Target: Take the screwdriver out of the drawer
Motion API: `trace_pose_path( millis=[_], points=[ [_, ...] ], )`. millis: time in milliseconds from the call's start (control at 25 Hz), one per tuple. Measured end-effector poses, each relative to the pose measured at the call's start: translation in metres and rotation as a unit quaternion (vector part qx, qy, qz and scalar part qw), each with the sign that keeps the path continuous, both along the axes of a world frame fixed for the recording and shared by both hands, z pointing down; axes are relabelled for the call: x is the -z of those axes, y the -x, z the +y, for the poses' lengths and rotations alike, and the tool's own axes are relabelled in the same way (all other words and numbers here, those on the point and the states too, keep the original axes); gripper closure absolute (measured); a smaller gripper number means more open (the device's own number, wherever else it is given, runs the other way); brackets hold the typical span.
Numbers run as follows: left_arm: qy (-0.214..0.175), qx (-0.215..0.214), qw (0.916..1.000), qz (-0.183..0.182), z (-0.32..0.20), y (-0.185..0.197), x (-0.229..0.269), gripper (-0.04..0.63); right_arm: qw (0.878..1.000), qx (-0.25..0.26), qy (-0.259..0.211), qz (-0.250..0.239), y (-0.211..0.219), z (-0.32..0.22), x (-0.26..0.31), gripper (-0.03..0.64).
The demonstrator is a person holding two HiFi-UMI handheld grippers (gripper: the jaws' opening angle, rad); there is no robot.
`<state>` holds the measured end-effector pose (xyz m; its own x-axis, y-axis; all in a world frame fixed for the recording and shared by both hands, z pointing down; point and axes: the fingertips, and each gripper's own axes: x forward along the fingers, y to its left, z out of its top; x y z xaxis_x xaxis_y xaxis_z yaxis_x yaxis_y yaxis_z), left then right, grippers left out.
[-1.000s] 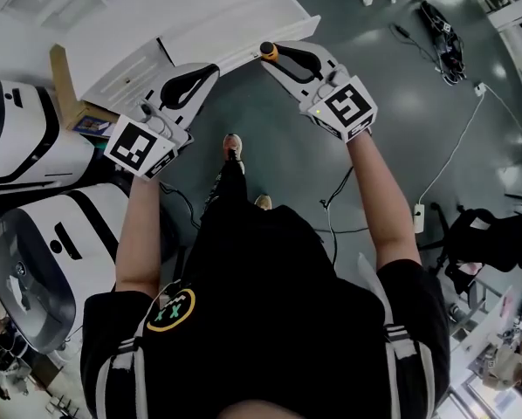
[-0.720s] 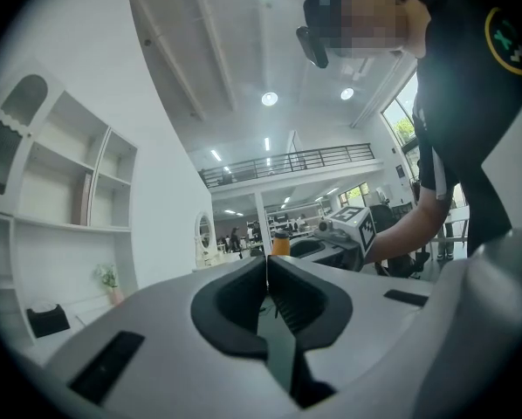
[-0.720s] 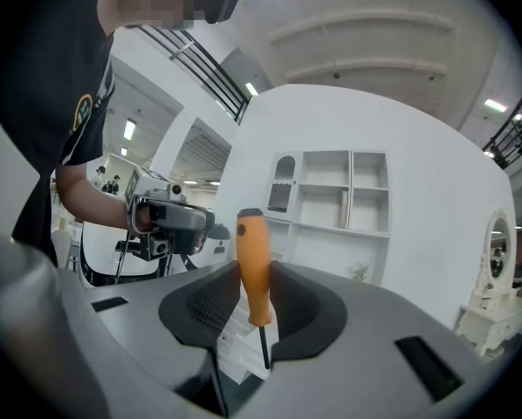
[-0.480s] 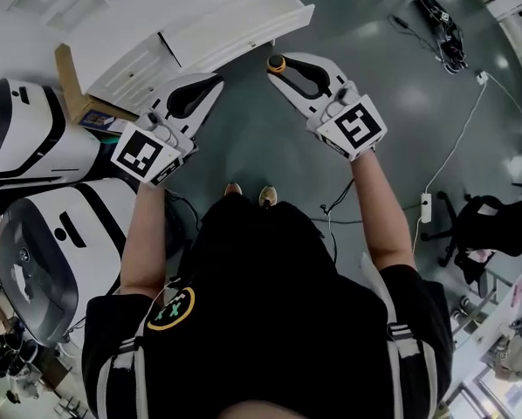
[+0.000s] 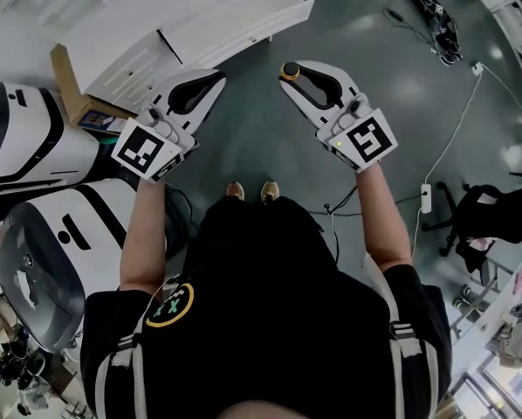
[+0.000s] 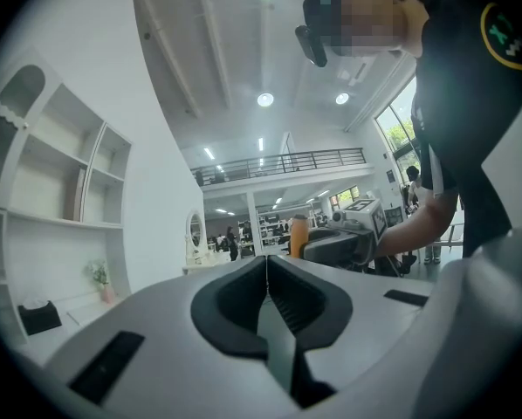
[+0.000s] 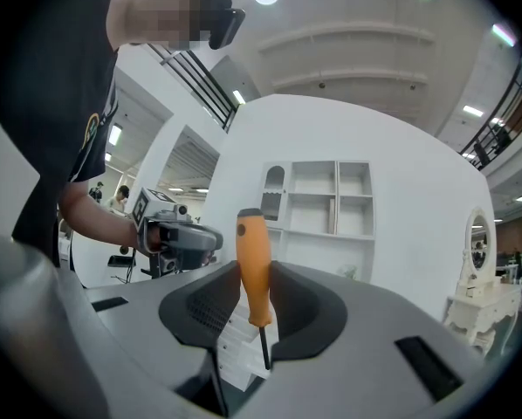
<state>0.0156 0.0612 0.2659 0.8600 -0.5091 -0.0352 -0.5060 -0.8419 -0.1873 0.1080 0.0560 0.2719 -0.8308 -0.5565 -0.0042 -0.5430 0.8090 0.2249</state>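
Right tool (image 7: 254, 297): clamped on the orange handle of the screwdriver (image 7: 252, 264), with the pads pressing it from both sides.
Grip: the handle stands upright between the jaws, butt end up and thin dark shaft pointing down. This probably keeps the shaft from swinging or catching on anything.
Head view of it: only the round orange butt shows, at the tool's far tip.
Where the screwdriver is: in the air over the grey floor (image 5: 261, 147), right of the white drawer unit (image 5: 200, 16) and apart from it. The taking-out looks as good as done.
Left tool (image 6: 265, 264): jaws closed together with nothing between them. It is held level to the left of the right tool, just near of the unit. It seems to have no job now and is parked clear of the load.
Drawer unit: far left in the head view. One white front juts out toward the right, likely the drawer, but its inside cannot be seen.
Marker cubes: one on the back of each tool, right (image 5: 366, 140) and left (image 5: 147, 155). They carry square black-and-white patterns, not words.
White tag: behind the shaft in the right gripper view (image 7: 239, 343). Its print is too small to read.
Shirt emblem (image 5: 171, 308): a yellow ring on the person's black shirt.
Surroundings: a cardboard box (image 5: 65, 81) sits beside the unit. White-and-black machine shells (image 5: 34, 147) stand at the left. A power strip (image 5: 426, 199) with its cable lies on the floor at the right.
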Motion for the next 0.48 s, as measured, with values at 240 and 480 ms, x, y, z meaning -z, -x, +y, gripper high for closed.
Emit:
trace_pose_path(
  millis=[240,480],
  points=[
    [-0.005,-0.011,0.9999,0.005,0.002,0.018,0.004,0.574,1.000,-0.011,0.000,-0.007,0.020,0.004,0.004,0.495],
    [-0.006,-0.015,0.9998,0.008,0.004,0.031,0.005,0.574,1.000,-0.015,0.000,-0.005,0.034,0.006,0.003,0.495]
  ],
)
